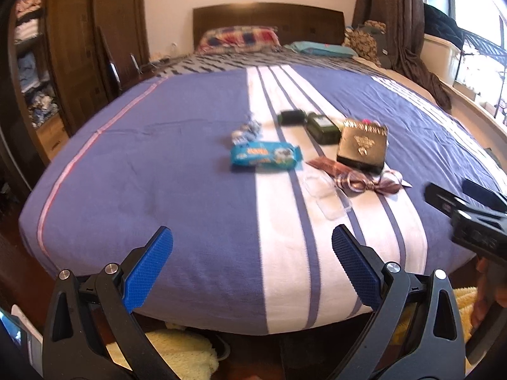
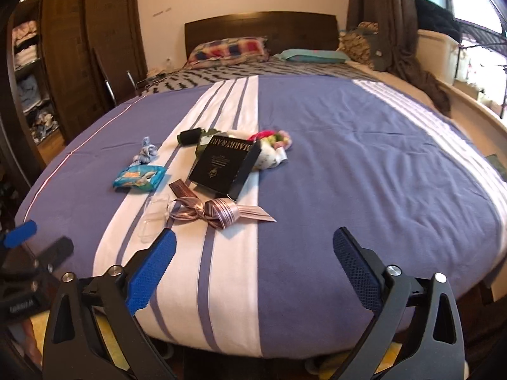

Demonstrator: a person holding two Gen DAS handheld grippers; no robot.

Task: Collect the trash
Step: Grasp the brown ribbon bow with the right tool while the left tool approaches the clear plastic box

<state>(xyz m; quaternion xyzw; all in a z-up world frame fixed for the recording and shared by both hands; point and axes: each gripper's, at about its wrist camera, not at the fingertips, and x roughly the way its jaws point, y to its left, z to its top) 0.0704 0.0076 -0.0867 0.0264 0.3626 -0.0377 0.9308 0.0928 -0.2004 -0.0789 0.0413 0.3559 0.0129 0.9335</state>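
Several items lie in the middle of the blue-and-white striped bed cover (image 1: 158, 164) (image 2: 364, 174): a blue wipes pack (image 1: 265, 155) (image 2: 139, 176), a crumpled blue wrapper (image 1: 248, 130) (image 2: 146, 153), a clear plastic tray (image 1: 326, 197) (image 2: 154, 217), a striped pink ribbon bow (image 1: 358, 179) (image 2: 215, 210), a black box (image 1: 362, 147) (image 2: 223, 166), a dark green box (image 1: 323, 126) and a small black case (image 1: 291, 116) (image 2: 189, 136). My left gripper (image 1: 252, 250) stands open over the bed's near edge with nothing in it. My right gripper (image 2: 253, 250) is open too, short of the bow.
A colourful bundle (image 2: 272, 145) lies behind the black box. Pillows (image 1: 240, 39) and a wooden headboard (image 1: 269, 15) are at the far end. A wardrobe with folded clothes (image 1: 31, 63) stands left; a window ledge (image 1: 475, 110) runs right. Yellow fluffy rug (image 1: 183, 351) below the bed.
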